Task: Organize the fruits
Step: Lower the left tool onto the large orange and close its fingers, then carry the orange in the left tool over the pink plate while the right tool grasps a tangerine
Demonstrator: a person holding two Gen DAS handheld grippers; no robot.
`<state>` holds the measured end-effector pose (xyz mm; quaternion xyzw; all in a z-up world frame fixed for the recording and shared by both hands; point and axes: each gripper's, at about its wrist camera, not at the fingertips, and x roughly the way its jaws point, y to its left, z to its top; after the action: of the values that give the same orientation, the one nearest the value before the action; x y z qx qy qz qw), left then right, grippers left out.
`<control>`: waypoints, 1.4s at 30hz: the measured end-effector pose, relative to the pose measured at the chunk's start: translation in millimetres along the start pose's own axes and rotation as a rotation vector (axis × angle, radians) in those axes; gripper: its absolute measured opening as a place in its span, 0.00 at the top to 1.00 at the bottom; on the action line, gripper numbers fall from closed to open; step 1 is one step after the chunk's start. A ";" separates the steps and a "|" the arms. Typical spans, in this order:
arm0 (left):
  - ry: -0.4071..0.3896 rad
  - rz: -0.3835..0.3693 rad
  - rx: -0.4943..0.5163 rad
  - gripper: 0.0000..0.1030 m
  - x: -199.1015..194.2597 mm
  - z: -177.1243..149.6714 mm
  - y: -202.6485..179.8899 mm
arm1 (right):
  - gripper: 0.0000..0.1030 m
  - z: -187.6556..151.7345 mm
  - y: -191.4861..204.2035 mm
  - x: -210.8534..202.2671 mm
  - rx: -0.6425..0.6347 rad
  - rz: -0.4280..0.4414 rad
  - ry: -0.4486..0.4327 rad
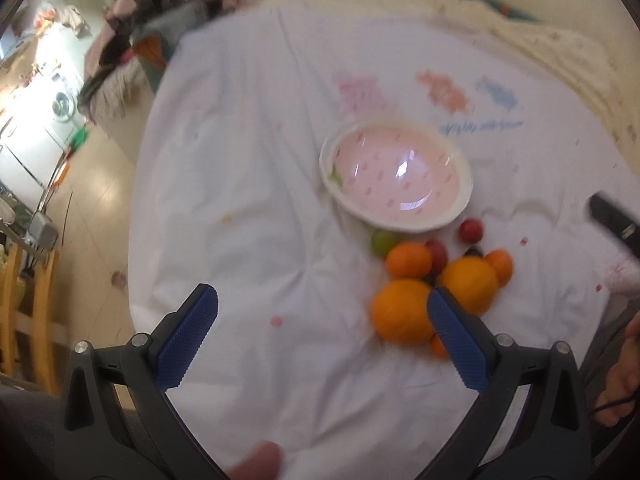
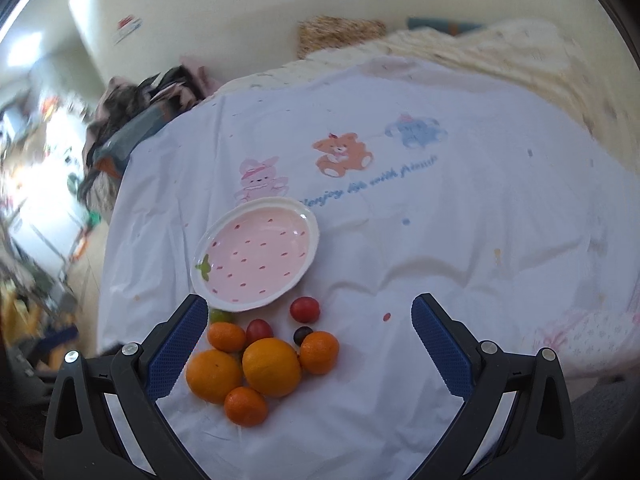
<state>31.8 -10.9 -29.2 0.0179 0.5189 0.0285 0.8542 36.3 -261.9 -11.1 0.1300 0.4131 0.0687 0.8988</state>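
A pink strawberry-patterned plate [image 2: 256, 252] with a white rim lies empty on the white sheet [image 2: 440, 280]; it also shows in the left wrist view [image 1: 396, 174]. Just in front of it lies a cluster of fruit: two large oranges [image 2: 272, 366], several small tangerines [image 2: 318, 351], red cherry tomatoes [image 2: 305, 309], a green grape [image 2: 219, 315] and a dark grape [image 2: 302, 334]. My right gripper [image 2: 310, 340] is open above the cluster, holding nothing. My left gripper [image 1: 322, 330] is open and empty, its right finger over a large orange [image 1: 402, 310].
The sheet bears cartoon animal prints and blue lettering [image 2: 372, 184]. A cream blanket [image 2: 500, 56] lies at the back right. A pile of clothes [image 2: 136, 112] sits at the far left edge. The right gripper's black tip [image 1: 612, 220] shows at the left view's right edge.
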 end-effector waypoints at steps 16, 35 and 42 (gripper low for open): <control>0.404 -0.201 0.022 0.08 101.9 2.0 -48.0 | 0.00 1.2 -23.3 23.9 0.105 -0.037 0.089; 0.409 -0.241 -0.030 0.46 72.6 -14.0 -37.0 | 0.00 -5.4 -45.2 44.7 0.193 -0.049 0.184; 0.278 -0.221 -0.116 0.46 24.0 -14.8 13.6 | 0.14 -25.4 -36.8 73.4 0.231 0.086 0.393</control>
<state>29.3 4.4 -56.5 -0.0923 0.6282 -0.0334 0.7718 65.3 -275.7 -90.8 0.2334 0.5793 0.0831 0.7765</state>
